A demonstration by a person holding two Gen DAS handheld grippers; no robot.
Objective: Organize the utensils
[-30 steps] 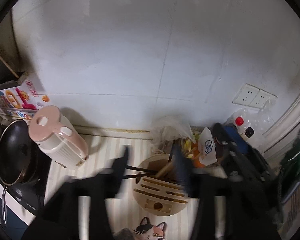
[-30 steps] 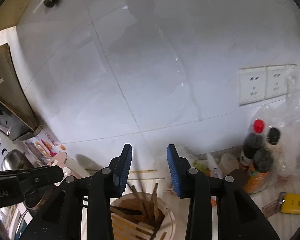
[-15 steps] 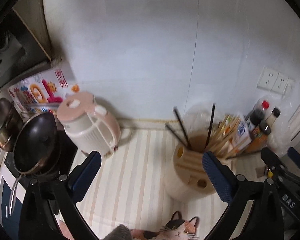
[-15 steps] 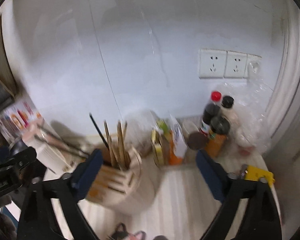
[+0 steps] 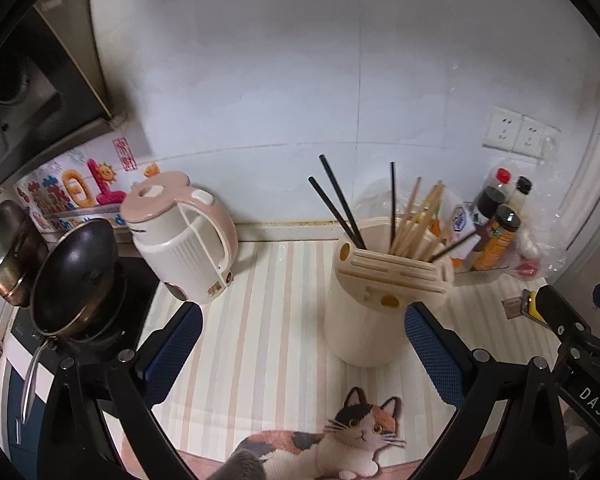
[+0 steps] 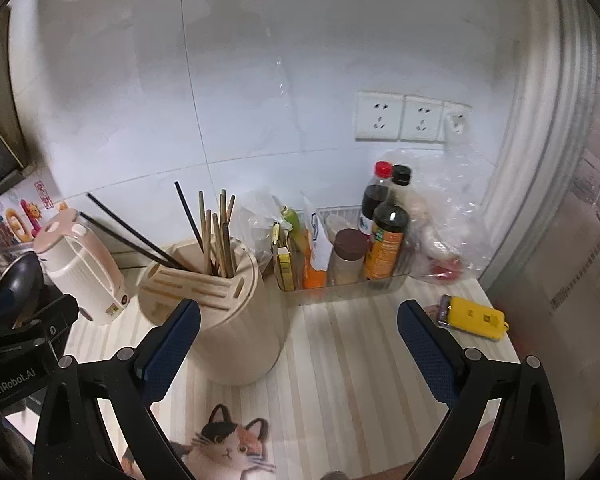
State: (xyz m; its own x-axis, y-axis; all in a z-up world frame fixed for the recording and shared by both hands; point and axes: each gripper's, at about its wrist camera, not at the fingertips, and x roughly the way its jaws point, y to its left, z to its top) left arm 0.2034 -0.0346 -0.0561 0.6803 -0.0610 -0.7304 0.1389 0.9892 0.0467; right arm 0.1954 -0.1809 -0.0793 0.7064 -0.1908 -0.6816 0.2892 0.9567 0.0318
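Note:
A cream utensil holder stands on the striped counter; it also shows in the right wrist view. Wooden chopsticks and black chopsticks stick up out of it, as the right wrist view also shows. My left gripper is open and empty, in front of the holder. My right gripper is open and empty, just right of the holder.
A pink-and-cream kettle stands left of the holder, with a black pan and a steel pot on the stove. A clear tray of sauce bottles and packets sits at the back right. A yellow device lies at right. A cat mat lies at the front.
Both grippers have opened wide and drawn back from above the holder. The chopsticks now stand in the holder, free of either gripper.

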